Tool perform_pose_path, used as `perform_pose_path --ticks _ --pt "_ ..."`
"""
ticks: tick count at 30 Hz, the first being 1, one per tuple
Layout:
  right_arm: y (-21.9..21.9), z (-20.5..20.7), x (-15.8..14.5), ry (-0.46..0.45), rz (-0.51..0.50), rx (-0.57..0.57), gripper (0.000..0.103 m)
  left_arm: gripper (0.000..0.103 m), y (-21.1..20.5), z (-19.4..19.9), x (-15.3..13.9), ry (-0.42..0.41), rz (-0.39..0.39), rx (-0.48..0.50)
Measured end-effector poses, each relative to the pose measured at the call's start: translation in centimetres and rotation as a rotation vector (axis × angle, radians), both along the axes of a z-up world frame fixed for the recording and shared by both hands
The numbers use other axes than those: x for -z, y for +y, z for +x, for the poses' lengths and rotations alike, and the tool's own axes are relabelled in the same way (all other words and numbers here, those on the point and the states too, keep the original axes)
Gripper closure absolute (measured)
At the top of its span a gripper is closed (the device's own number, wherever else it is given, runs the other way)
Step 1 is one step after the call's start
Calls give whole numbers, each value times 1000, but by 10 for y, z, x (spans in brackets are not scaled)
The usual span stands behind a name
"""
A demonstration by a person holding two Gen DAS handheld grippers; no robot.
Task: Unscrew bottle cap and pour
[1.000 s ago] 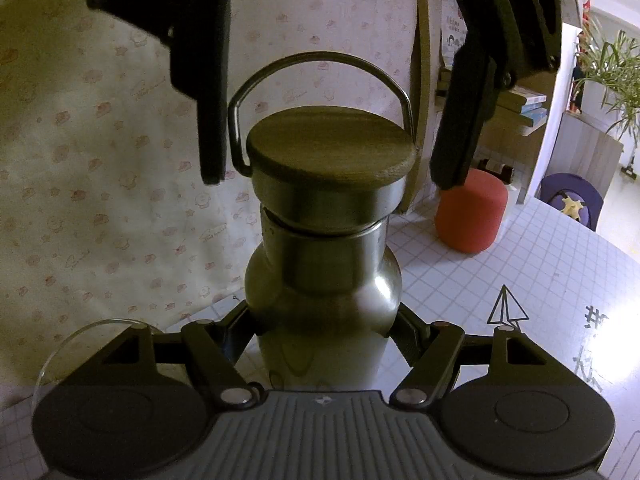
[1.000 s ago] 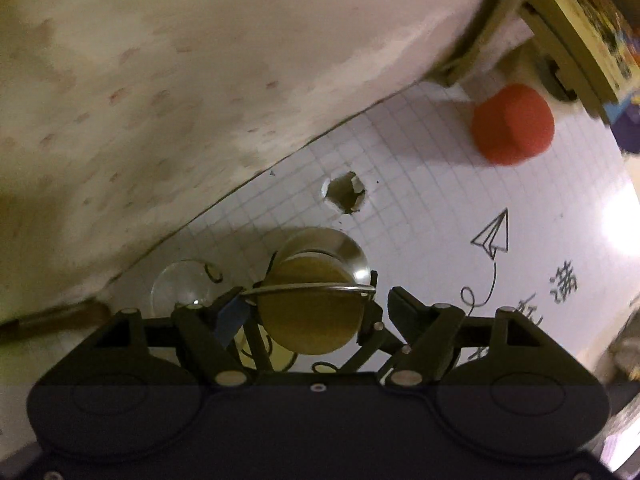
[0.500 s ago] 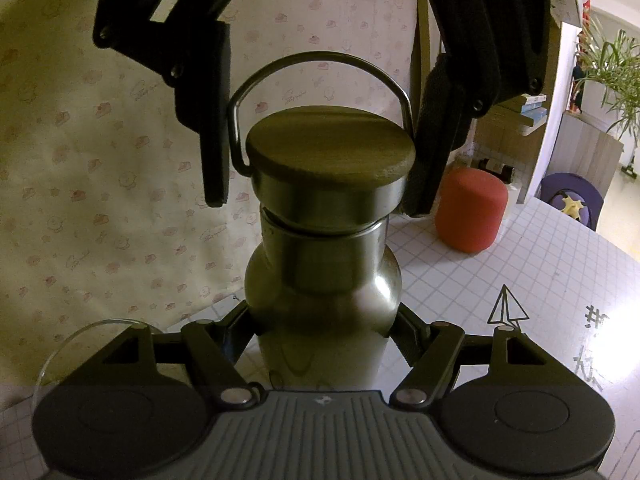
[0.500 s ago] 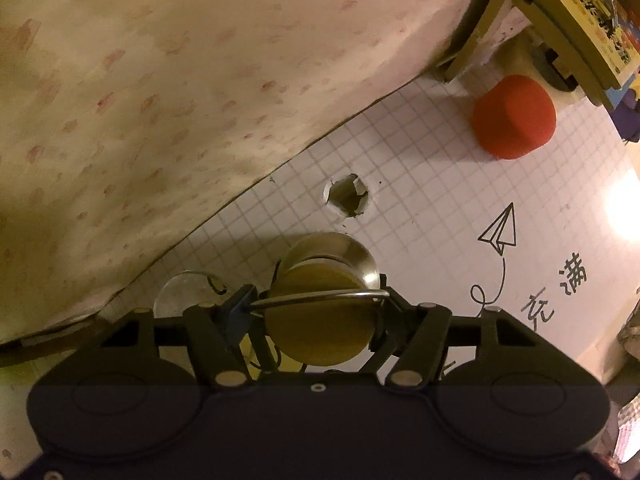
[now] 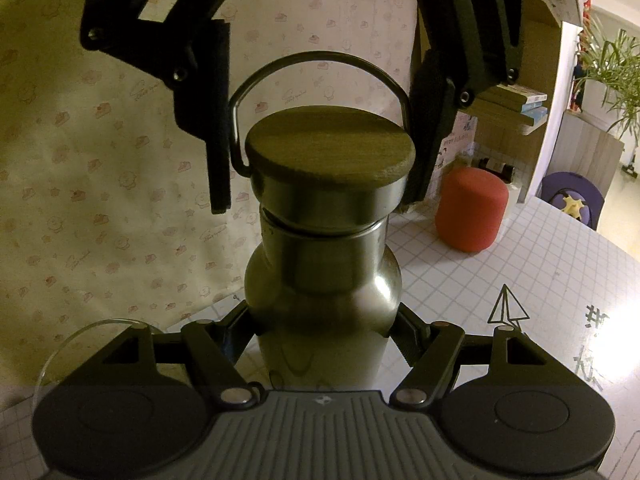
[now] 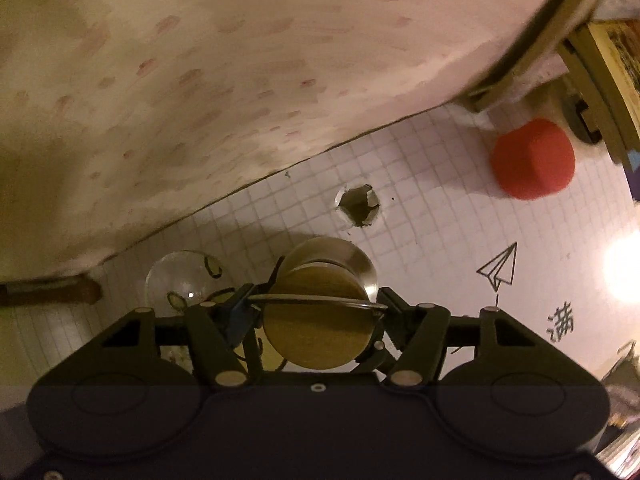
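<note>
A steel bottle (image 5: 320, 288) stands upright on the white gridded table (image 5: 540, 264). My left gripper (image 5: 322, 332) is shut on its body, just under the shoulder. The round wooden-topped cap (image 5: 328, 148) with a wire bail handle sits on the neck. My right gripper (image 5: 318, 200) comes down from above with one finger pressed against each side of the cap. In the right wrist view the cap (image 6: 316, 320) lies between the fingers of the right gripper (image 6: 316, 312). A clear glass (image 6: 180, 280) stands just left of the bottle.
A red cylinder (image 5: 470, 208) stands at the back right of the table, also seen as a red cylinder (image 6: 532, 158) from above. A patterned cloth backdrop (image 5: 100, 140) rises right behind the bottle. The table cover has a torn hole (image 6: 358, 210). Shelves with books (image 5: 516, 100) are at the right.
My right gripper has come down and narrowed from wide open until its fingers meet the cap's sides. The bottle and left gripper have stayed put. The right wrist view is now blurred by motion.
</note>
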State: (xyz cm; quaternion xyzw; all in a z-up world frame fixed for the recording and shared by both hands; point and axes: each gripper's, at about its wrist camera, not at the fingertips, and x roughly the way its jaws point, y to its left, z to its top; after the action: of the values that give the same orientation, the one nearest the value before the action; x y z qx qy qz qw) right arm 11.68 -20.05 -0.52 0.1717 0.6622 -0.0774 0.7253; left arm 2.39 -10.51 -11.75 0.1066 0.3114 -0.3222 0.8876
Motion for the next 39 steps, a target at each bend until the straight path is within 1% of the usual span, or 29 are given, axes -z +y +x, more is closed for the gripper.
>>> perform_pose_path --ticks 6,7,8,11,21,27,29,32,37,39 --pt "5 3 0 7 -4 -116 40 33 0 1 0 2 1 0" --pt "6 3 -1 7 -7 -141 40 33 -2 1 0 1 2 0" --pt "8 3 -1 6 -13 -167 43 33 -3 0 0 1 3 -1" --pt "13 3 -2 -1 -34 -239 43 33 -2 1 -1 0 3 2" --pt "22 5 -1 -9 -65 -351 43 33 -6 1 0 1 2 2" --pt "31 4 -4 -22 -87 -547 43 33 -9 -1 1 1 1 -2" --pt "34 2 -4 -29 -91 -629 43 33 -9 -1 2 1 1 -2" --pt "37 2 -4 -30 -93 -703 43 33 -8 0 1 3 1 -3" --pt "50 -4 -6 -41 -135 -892 43 33 -6 0 0 5 0 -4" --pt "53 -6 -6 -42 -145 -943 43 33 -5 0 0 5 1 -5"
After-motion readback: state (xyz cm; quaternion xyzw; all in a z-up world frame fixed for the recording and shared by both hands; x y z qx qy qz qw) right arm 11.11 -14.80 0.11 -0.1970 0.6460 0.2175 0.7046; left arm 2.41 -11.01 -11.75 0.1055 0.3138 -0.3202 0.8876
